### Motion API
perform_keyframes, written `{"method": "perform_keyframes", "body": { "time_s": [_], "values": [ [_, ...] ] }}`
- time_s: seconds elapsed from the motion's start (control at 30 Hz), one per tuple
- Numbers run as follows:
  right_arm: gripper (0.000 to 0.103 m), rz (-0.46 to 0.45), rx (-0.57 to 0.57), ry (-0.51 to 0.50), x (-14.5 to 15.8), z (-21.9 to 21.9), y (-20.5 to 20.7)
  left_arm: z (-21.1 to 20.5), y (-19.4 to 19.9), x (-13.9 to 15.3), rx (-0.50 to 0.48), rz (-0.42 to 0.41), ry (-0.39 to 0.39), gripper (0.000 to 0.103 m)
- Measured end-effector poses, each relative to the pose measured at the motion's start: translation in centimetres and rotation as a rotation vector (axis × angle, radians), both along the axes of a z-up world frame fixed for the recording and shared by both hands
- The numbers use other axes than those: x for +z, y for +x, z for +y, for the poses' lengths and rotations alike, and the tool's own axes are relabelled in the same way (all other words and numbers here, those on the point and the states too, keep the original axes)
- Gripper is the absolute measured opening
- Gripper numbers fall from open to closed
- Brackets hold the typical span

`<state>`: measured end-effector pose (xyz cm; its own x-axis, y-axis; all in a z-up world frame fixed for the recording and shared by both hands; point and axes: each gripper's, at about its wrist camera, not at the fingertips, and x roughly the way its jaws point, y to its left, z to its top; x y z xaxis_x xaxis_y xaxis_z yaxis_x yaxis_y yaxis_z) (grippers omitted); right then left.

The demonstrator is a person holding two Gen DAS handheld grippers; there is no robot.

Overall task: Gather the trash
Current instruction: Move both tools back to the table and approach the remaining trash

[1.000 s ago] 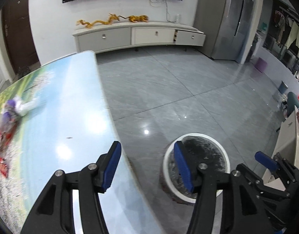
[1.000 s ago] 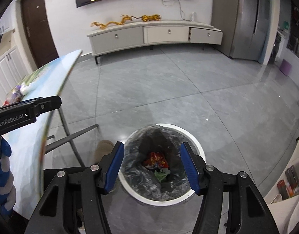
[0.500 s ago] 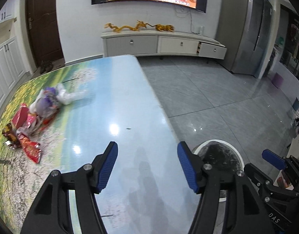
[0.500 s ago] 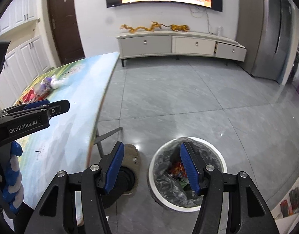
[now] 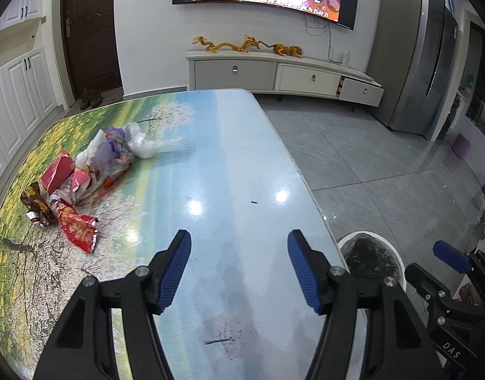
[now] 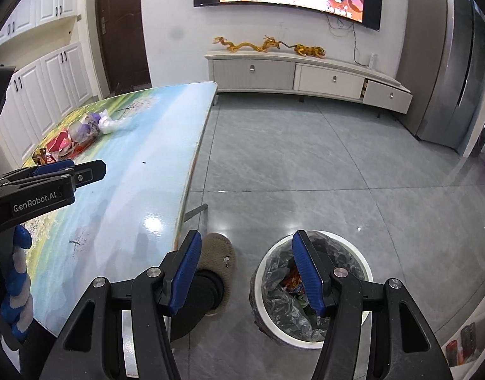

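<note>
trash pile (image 5: 84, 177): crumpled wrappers, red packets, clear plastic bag; far left on the tabletop (image 5: 229, 171), well apart from both tools
handling: looks light, soft, crinkly; foil probably slippery; pinch a bunched fold or a raised edge, not a flat face
nearest piece: red snack wrapper (image 5: 77, 228), near edge of the pile, lying flat
plastic bag (image 5: 150, 144): far side of the pile, limp, likely to trail when lifted
left tool (image 5: 239, 269): fingers apart, nothing between them, over bare tabletop right of the pile
right tool (image 6: 244, 272): fingers apart, empty, above the floor off the tabletop's right edge, by the bin
bin (image 6: 308, 294): white, round, black liner, on the floor right of the tabletop; some wrappers already inside, red and green bits, well under full
progress: judged partway; most trash not yet collected
</note>
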<state>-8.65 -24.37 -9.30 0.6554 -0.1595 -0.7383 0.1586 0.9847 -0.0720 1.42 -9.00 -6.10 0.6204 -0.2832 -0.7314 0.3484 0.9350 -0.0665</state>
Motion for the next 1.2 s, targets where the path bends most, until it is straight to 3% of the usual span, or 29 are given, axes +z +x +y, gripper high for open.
{"method": "perform_keyframes", "body": {
  "time_s": [0.33,0.73,1.2],
  "values": [
    [0.059,0.009,0.082,-0.029,0.1,3.5,1.1,3.0,-0.2,0.2,0.049,-0.022,-0.002,0.062],
    [0.06,0.032,0.227,-0.067,-0.2,9.4,2.6,9.6,-0.6,-0.1,0.172,-0.031,-0.002,0.062],
    [0.06,0.075,0.336,-0.125,-0.7,14.6,3.7,15.4,-0.5,-1.1,0.263,-0.018,-0.05,0.063]
  ]
}}
